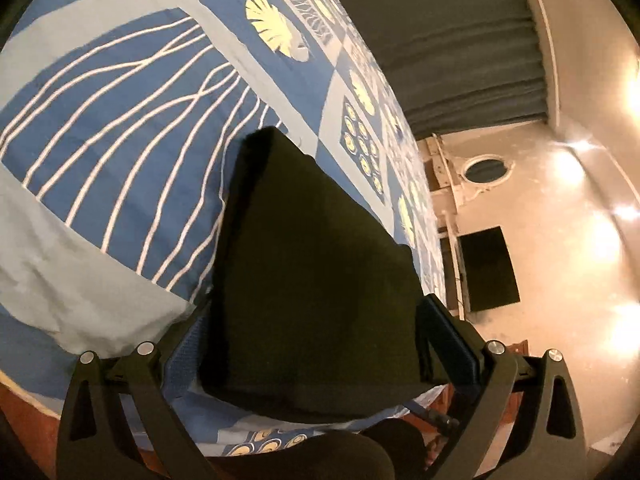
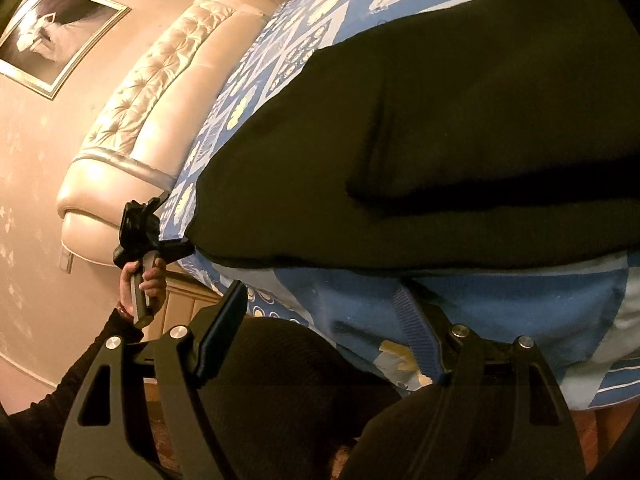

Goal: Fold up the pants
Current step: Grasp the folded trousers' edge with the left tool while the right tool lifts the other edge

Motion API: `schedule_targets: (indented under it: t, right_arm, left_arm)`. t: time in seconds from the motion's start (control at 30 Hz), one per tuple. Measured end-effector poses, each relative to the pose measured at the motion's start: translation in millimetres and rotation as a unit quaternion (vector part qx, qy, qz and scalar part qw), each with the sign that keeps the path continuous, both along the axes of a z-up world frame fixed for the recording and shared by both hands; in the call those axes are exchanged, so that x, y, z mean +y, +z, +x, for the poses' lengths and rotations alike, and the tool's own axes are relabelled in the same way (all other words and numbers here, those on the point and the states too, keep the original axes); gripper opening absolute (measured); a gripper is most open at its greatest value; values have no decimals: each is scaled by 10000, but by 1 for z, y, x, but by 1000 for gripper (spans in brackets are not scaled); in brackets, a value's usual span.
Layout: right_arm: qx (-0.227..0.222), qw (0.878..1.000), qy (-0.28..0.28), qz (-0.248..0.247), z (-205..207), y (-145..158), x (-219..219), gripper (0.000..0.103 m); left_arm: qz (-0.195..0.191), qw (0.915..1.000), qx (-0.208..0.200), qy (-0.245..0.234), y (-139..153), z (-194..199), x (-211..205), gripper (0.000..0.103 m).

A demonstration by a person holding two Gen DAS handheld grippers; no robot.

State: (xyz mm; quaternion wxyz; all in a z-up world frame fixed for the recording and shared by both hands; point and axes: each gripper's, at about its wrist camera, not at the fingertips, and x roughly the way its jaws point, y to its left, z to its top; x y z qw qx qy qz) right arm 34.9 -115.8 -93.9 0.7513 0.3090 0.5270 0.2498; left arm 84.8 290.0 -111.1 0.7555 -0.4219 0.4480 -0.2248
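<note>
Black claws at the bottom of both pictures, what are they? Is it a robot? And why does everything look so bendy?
No robot: a person holds a gripper in each hand, a tool with two fingers. Each one carries a wide-angle camera looking along its fingers, and that bends the picture. One picture is from the left gripper, the other from the right gripper. In the right one you can see the person's hand holding the left tool. Black folded pants lie on a blue patterned bedsheet. Both grippers are open. The pants' near end sits between the left gripper's fingers, but nothing looks pinched. The right gripper holds nothing.
</note>
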Motion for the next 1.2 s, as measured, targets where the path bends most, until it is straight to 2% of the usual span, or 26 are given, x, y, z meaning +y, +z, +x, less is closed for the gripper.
schedule_targets:
  t: [0.1, 0.13, 0.17, 0.2, 0.23, 0.27, 0.33, 0.43, 0.6, 0.67, 0.8, 0.93, 1.03, 1.13, 1.2]
  right_arm:
    - [40, 10000, -3, 42, 1, -1, 1, 75]
    - [64, 10000, -11, 66, 3, -2, 1, 75]
    - [81, 9999, -22, 95, 2, -3, 0, 75]
    - [105, 9999, -35, 133, 3, -4, 0, 75]
    - [119, 9998, -43, 155, 5, -5, 1, 75]
    - [126, 9998, -49, 165, 5, -5, 1, 75]
    - [117, 9998, -57, 169, 5, -6, 0, 75]
    - [101, 9998, -56, 152, 5, -6, 1, 75]
    - [60, 9998, -85, 188, 2, -6, -2, 75]
    - [15, 9997, -133, 212, 0, -6, -5, 75]
    - [-69, 9992, -247, 309, -2, -4, -9, 75]
    - [-144, 9985, -313, 431, -11, -4, -19, 75]
    - [-226, 9974, -421, 542, -14, -3, -25, 75]
    - [-313, 9955, -585, 677, -20, -2, -31, 75]
    - [-339, 9939, -718, 770, -23, -2, -38, 75]
  left_arm:
    - [-85, 9999, -71, 49, -1, -2, 0, 97]
    - [-84, 9999, -99, 67, -1, -3, -1, 85]
    - [-33, 9999, -94, 51, -1, -3, -2, 66]
    - [139, 9999, 61, 36, -4, -2, -4, 21]
    - [342, 9989, 301, 69, -10, -1, -3, 14]
    - [255, 9987, 424, 156, -16, -1, -1, 14]
    - [151, 9989, 391, 221, -15, -2, 2, 14]
    - [263, 9989, 257, 279, -3, -5, 1, 13]
    - [101, 9991, -328, 232, 52, -11, -11, 13]
    - [203, 9983, -539, 113, 82, -11, -27, 13]
    - [422, 9941, -974, -203, 141, -7, -78, 13]
    - [702, 9857, -1378, -662, 183, -4, -149, 13]
    - [1013, 9769, -1540, -1077, 199, 0, -214, 13]
    - [1291, 9672, -1565, -1530, 195, 6, -276, 13]
    - [1342, 9642, -1497, -1729, 183, 6, -304, 13]
